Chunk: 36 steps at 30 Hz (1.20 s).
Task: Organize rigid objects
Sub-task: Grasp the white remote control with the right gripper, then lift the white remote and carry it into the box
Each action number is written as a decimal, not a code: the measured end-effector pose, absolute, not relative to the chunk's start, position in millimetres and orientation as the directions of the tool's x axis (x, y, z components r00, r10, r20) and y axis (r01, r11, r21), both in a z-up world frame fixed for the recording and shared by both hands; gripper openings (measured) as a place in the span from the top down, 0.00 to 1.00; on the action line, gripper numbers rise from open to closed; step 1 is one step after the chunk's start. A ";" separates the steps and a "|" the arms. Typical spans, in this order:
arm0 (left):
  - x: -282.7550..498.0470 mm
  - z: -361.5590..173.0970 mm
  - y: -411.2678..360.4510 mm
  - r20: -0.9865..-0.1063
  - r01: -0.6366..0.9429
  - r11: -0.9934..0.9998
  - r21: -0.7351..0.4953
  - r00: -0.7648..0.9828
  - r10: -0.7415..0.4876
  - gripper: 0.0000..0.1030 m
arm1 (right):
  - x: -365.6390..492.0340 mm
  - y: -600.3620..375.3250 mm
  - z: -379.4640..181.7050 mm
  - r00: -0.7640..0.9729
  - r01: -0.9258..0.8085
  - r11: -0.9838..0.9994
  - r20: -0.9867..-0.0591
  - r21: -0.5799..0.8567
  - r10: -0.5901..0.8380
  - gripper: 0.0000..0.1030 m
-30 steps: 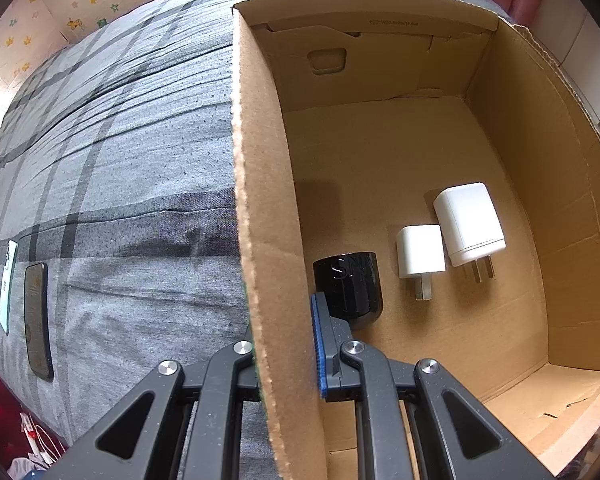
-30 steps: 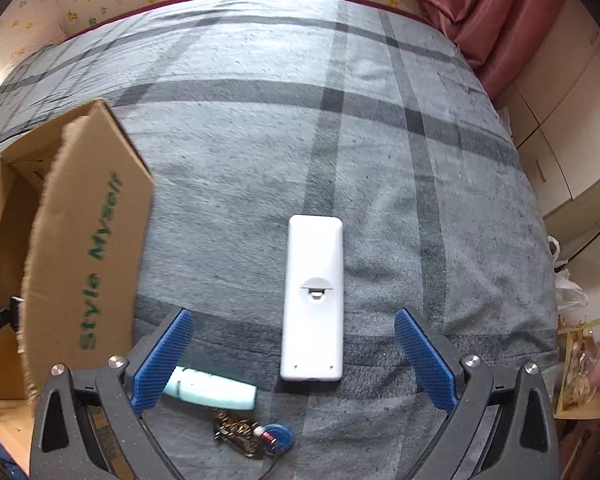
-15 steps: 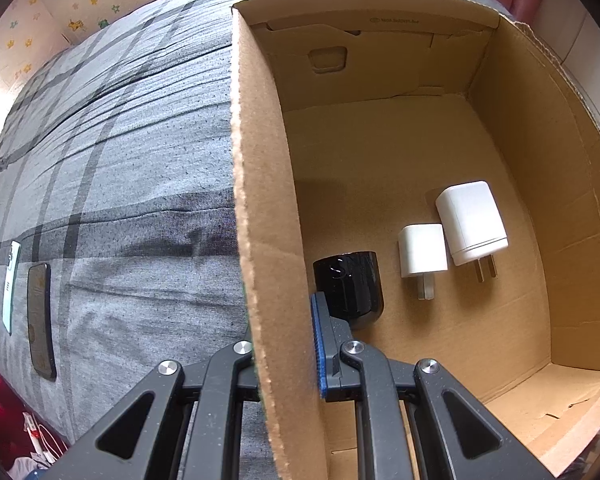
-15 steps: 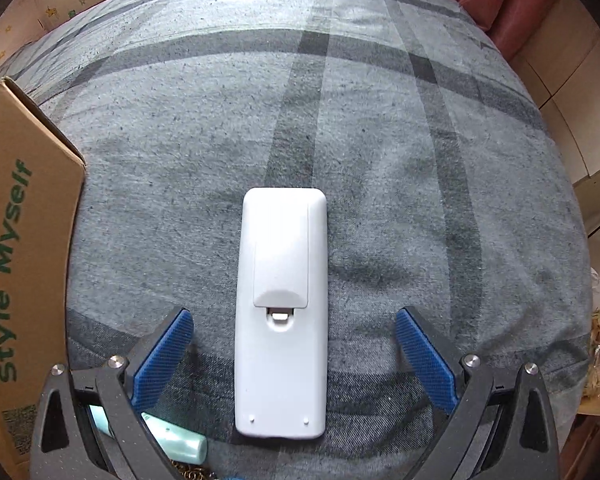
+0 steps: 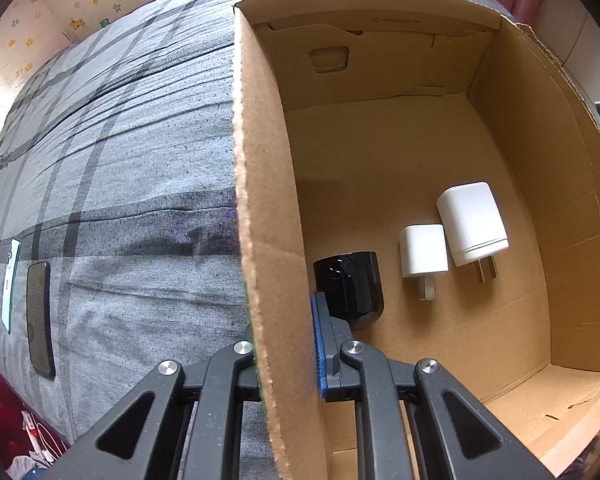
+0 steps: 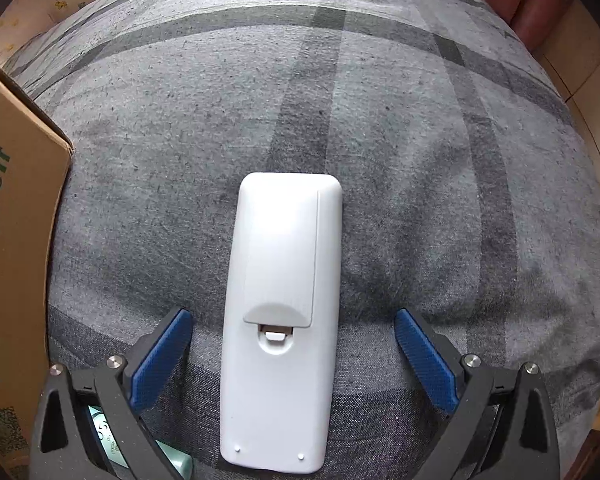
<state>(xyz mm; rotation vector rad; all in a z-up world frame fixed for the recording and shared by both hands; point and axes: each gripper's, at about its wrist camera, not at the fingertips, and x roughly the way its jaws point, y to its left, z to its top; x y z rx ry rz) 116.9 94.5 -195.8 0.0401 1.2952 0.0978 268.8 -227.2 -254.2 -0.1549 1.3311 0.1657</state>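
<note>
My right hand-held gripper [image 6: 292, 356] hangs almost straight down over the bed, its two blue-padded fingers [image 6: 162, 354] spread wide and holding nothing. Between them, touching neither pad, lies the long white plastic remote control [image 6: 282, 320], face down with its battery-cover latch showing. Its long axis runs straight away from me, in line with the way the gripper points, so the pads face its two long sides; I judge that closing them would pinch it across its narrow width, roughly at the latch. Its near end sits under the gripper body, its far end well out ahead on the grey checked bedspread [image 6: 420, 160].

To the remote's left stands the brown cardboard box [image 6: 8, 240] with green lettering, close by. My left hand-held gripper [image 5: 286, 344] is clamped shut on that box's near side wall [image 5: 260, 200], one finger outside and one inside, steadying it. Inside lie a black rounded plug [image 5: 350, 284], a small white charger [image 5: 423, 250] and a larger white charger [image 5: 472, 218]. So the remote is the right hand's business; the left is occupied and on the box's far side.
</note>
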 end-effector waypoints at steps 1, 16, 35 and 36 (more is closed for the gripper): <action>117.0 -196.1 94.7 -0.958 -0.050 0.995 0.085 0.269 0.096 0.87 | 268.8 -228.2 -255.9 0.229 -0.208 0.978 -0.973 -0.017 0.032 0.00; 115.3 -195.8 100.7 -0.960 -0.068 0.996 0.064 0.270 0.080 0.87 | 272.8 -226.0 -239.0 0.238 -0.190 0.981 -0.971 -0.028 0.018 0.48; 115.6 -195.8 102.1 -0.960 -0.066 0.996 0.060 0.270 0.076 0.87 | 256.5 -212.7 -178.0 0.279 -0.150 0.988 -0.960 -0.038 0.006 0.52; 115.7 -195.8 101.9 -0.960 -0.065 0.996 0.061 0.270 0.076 0.87 | 248.8 -210.9 -174.7 0.285 -0.150 0.988 -0.959 -0.040 0.004 0.52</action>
